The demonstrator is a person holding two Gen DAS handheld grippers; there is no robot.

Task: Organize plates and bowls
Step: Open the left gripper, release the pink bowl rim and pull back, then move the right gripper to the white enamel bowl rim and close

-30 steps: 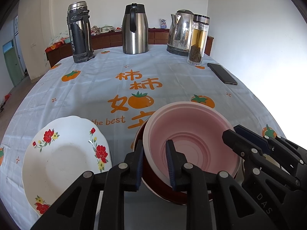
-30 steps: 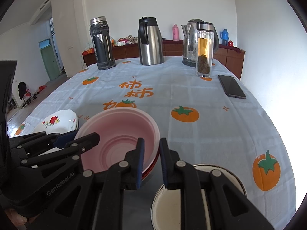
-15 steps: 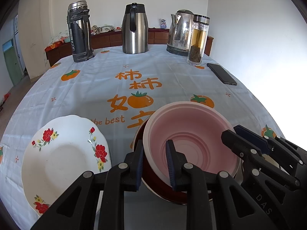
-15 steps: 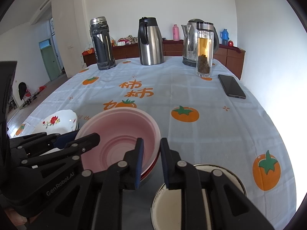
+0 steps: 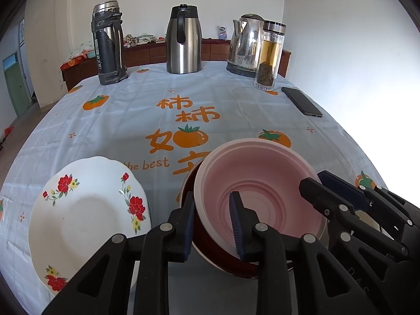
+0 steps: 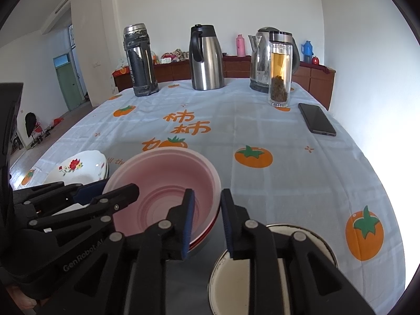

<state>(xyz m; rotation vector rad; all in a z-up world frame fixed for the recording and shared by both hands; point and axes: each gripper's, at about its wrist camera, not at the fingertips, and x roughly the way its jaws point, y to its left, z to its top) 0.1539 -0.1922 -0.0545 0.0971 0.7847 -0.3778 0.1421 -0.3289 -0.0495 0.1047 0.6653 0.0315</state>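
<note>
**Both grippers easing off the pink bowl's rim**

My left gripper [image 5: 212,221] straddles the near-left rim of the pink bowl [image 5: 262,191]: one pad outside, one inside. Its jaws have just been opening, and a sliver of gap now shows on each side of the rim, so I read it as released, only slightly apart. My right gripper [image 6: 206,221] sits at the bowl's near-right edge, jaws also just parting, narrowly open; the rim lies against or just beside its inner pad, and I cannot tell whether they touch. The pink bowl is nested in a dark red bowl [image 5: 210,249] on the persimmon-print tablecloth [image 5: 126,120]. Left of it rests the floral plate [image 5: 86,220]; near right, a white enamel dish [image 6: 236,281]. Flasks, a kettle and a phone [image 6: 316,119] stand well apart at the far end.
</note>
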